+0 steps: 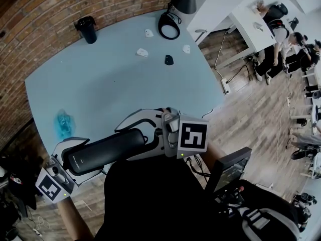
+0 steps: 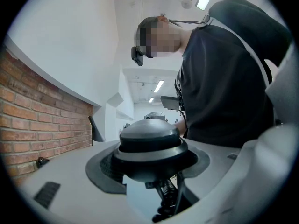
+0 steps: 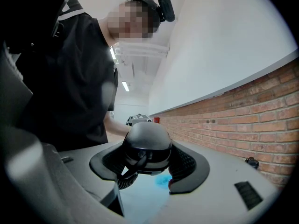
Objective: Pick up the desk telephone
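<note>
The black telephone handset [image 1: 105, 151] is held aloft, gripped at both ends.

No word or number can be read. A short line of pale print is carried on the dark handset [image 1: 108, 149] near its left end, but it is too small to be made out. Only black-and-white square patterns, without letters, are borne by the right marker cube [image 1: 194, 136] and the left marker cube [image 1: 49, 186].
</note>
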{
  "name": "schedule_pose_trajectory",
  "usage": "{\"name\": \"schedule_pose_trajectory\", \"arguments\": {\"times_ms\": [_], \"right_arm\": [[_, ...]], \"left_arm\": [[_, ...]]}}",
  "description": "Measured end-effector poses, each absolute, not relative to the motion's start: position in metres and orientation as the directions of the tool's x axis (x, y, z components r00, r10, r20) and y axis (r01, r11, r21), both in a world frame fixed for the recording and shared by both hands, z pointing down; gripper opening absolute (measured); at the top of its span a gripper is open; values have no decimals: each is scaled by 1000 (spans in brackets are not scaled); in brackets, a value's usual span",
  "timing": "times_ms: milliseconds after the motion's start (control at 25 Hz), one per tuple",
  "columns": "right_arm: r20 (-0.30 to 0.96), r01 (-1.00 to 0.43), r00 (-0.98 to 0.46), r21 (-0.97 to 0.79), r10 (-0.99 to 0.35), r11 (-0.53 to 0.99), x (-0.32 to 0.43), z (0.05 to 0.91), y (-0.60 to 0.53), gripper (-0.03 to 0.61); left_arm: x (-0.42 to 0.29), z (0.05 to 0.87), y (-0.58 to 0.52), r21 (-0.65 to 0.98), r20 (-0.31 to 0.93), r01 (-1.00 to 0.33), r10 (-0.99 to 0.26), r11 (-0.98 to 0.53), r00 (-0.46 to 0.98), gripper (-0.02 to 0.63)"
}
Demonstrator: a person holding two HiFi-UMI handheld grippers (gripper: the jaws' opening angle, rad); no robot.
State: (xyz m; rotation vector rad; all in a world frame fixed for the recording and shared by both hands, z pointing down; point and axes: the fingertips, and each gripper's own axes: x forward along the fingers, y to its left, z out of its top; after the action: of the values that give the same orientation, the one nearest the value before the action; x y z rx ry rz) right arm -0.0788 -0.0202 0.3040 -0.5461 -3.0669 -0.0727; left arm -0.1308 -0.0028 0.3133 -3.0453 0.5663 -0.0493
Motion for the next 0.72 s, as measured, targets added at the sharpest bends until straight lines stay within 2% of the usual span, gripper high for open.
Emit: {"name": "schedule_pose_trajectory", "arguments": {"times_ms": [720], "right_arm": [[50, 344, -938, 18, 343, 939, -80, 308, -20, 268]], "left_arm": [[-131, 317, -2, -46, 36, -356, -358, -933, 933, 302]]}}
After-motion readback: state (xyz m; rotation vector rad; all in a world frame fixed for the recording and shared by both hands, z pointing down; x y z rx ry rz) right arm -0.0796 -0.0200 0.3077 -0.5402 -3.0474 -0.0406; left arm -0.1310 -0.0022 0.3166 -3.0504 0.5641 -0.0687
